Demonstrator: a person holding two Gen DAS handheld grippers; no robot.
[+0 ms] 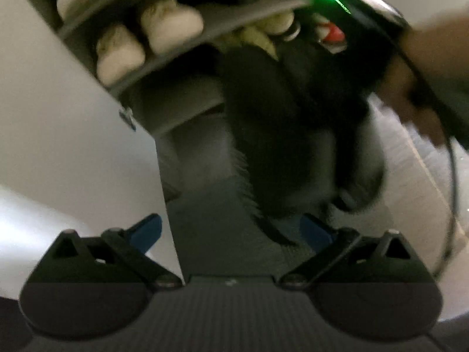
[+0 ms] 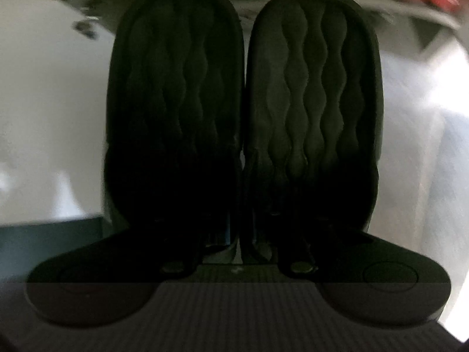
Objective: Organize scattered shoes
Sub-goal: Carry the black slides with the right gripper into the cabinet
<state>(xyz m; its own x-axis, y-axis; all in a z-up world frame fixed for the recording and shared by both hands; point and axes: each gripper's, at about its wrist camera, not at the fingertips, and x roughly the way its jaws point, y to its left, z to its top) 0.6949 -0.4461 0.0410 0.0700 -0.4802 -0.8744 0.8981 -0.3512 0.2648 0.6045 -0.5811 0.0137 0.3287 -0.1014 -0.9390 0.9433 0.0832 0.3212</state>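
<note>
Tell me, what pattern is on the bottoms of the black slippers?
Wavy lengthwise grooves run along the black slippers' soles, clearest in the right wrist view.

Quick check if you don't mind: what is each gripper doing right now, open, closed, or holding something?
Left gripper: open, nothing between its blue fingers.
Right gripper: closed on a pair of black slippers, held sole-out, side by side.
</note>
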